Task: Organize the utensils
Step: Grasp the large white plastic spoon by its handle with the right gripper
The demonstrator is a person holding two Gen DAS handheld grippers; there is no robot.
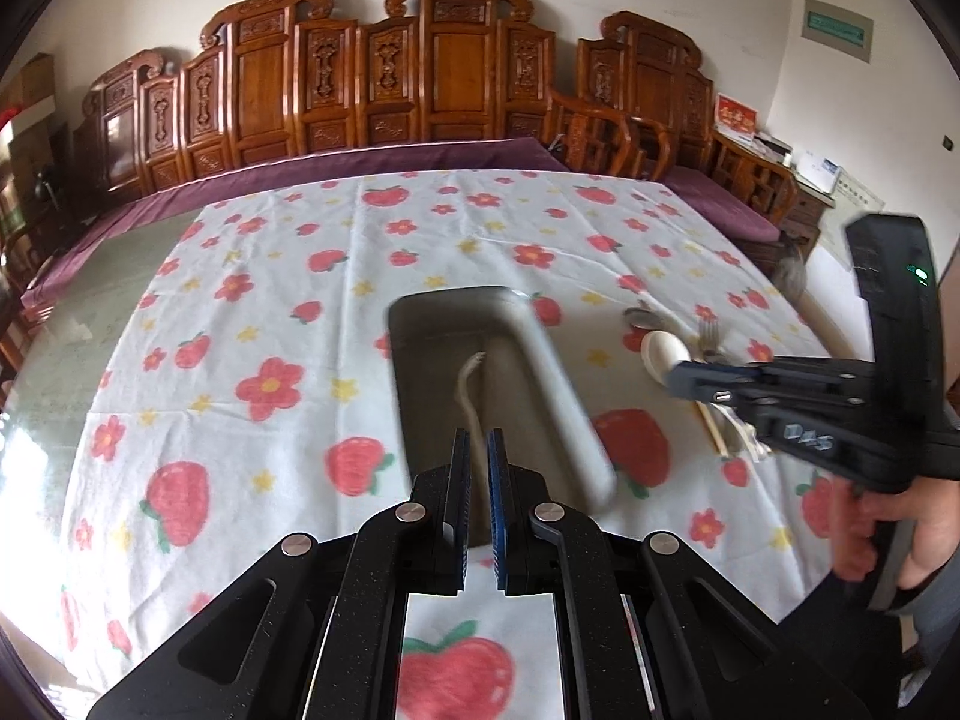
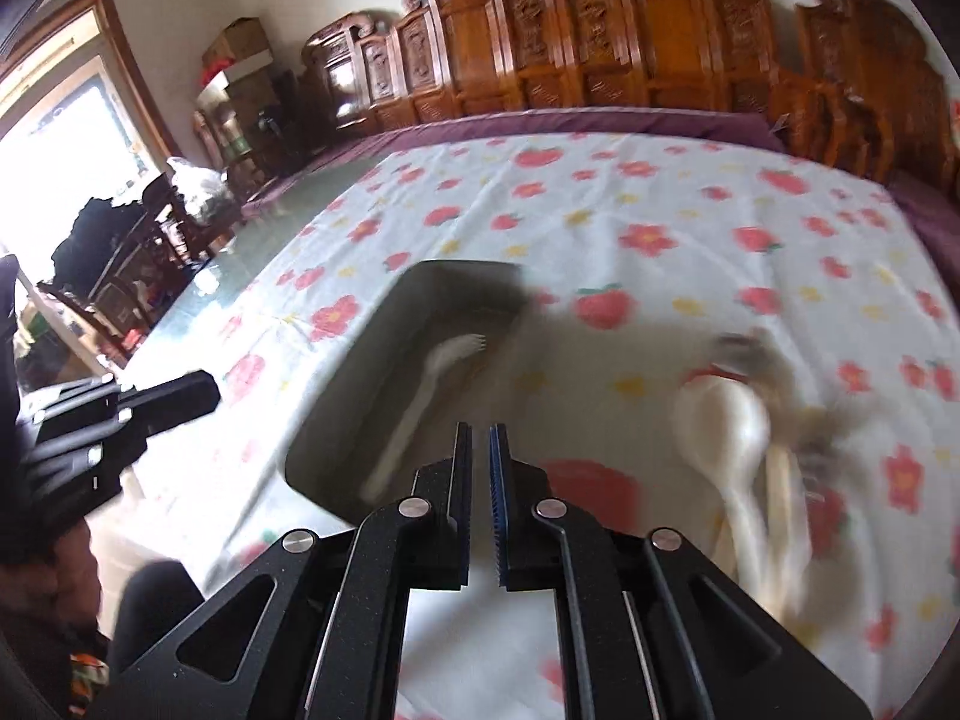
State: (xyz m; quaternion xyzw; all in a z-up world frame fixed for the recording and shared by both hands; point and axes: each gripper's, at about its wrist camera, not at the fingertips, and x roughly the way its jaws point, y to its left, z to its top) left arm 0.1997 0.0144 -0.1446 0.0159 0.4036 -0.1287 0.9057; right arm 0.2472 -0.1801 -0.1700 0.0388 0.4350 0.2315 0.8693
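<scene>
A steel rectangular tray (image 1: 543, 354) lies on the flowered tablecloth, and a white plastic fork (image 1: 470, 381) lies inside it. The tray (image 2: 336, 396) and fork (image 2: 420, 390) also show in the right wrist view. To the tray's right lies a pile of utensils: a white spoon (image 1: 660, 351), a metal fork (image 1: 709, 336), a metal spoon (image 1: 642, 318) and chopsticks (image 1: 711, 426). My left gripper (image 1: 478, 441) hovers over the tray's near end, jaws almost closed, nothing between them. My right gripper (image 2: 478, 438) is also nearly closed and empty, between tray and white spoon (image 2: 729, 420).
The table (image 1: 120, 300) has a glass top with the cloth over most of it. Carved wooden chairs (image 1: 372, 78) and a purple-cushioned bench (image 1: 360, 159) stand behind it. A window and clutter are at the left in the right wrist view.
</scene>
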